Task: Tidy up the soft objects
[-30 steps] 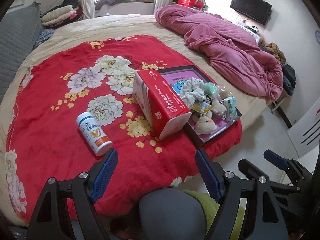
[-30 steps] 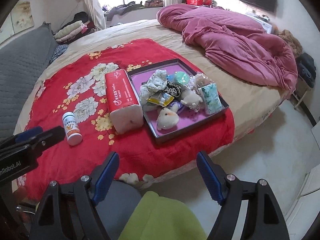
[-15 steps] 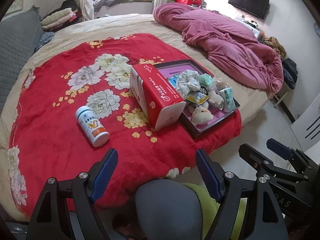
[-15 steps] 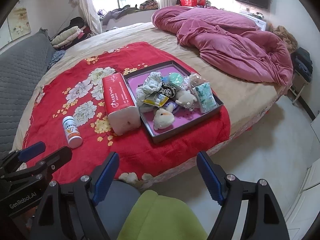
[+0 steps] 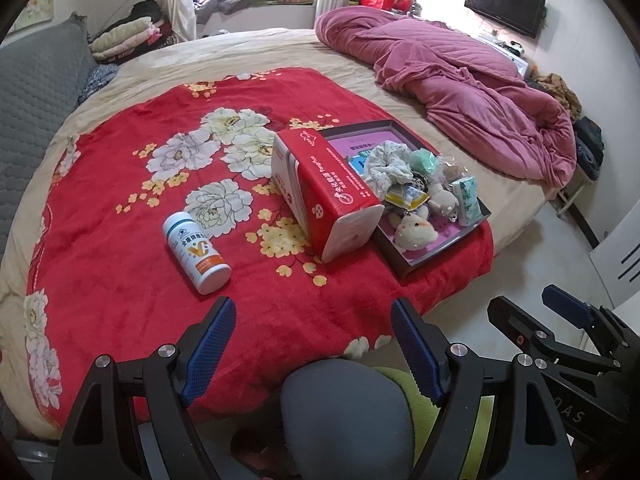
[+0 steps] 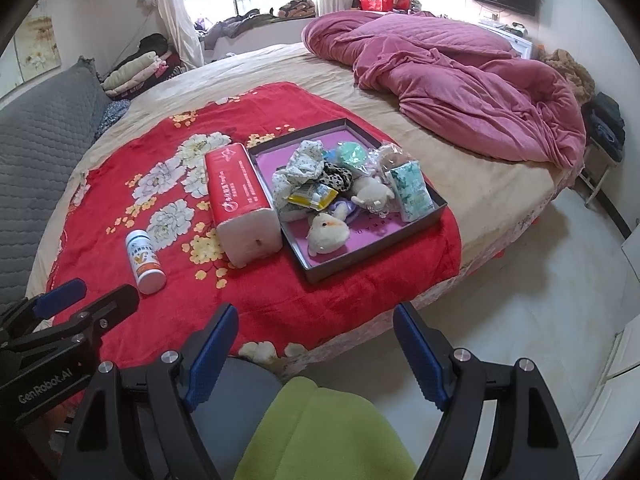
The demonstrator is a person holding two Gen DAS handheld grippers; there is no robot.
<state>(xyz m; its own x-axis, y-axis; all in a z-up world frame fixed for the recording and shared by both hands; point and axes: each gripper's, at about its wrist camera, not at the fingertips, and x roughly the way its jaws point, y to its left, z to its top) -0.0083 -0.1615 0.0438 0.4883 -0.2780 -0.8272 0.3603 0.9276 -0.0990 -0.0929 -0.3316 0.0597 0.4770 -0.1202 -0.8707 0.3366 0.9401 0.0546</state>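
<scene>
A dark tray (image 6: pixel 404 236) with a purple floor sits on a red floral blanket (image 6: pixel 280 292) and holds several soft things: a white plush toy (image 6: pixel 326 232), a floral scrunchie (image 6: pixel 298 166), a green tissue pack (image 6: pixel 412 192) and a yellow packet (image 6: pixel 312 196). A red tissue pack (image 6: pixel 240 204) lies against the tray's left side, and a white bottle (image 6: pixel 144 260) lies further left. My left gripper (image 5: pixel 312 344) and right gripper (image 6: pixel 316 348) both hang open and empty at the bed's near edge, well short of these things.
A crumpled pink quilt (image 6: pixel 460 88) covers the bed's far right. A grey padded headboard (image 6: pixel 36 152) runs along the left, with folded clothes (image 6: pixel 132 72) behind it. Bare floor (image 6: pixel 520 300) lies right of the bed. A person's grey and green knees (image 6: pixel 304 420) are below the grippers.
Both views have drawn back and tilted slightly, so the tray and bottle sit a little farther off. Nothing on the bed has moved, and both grippers stay open.
</scene>
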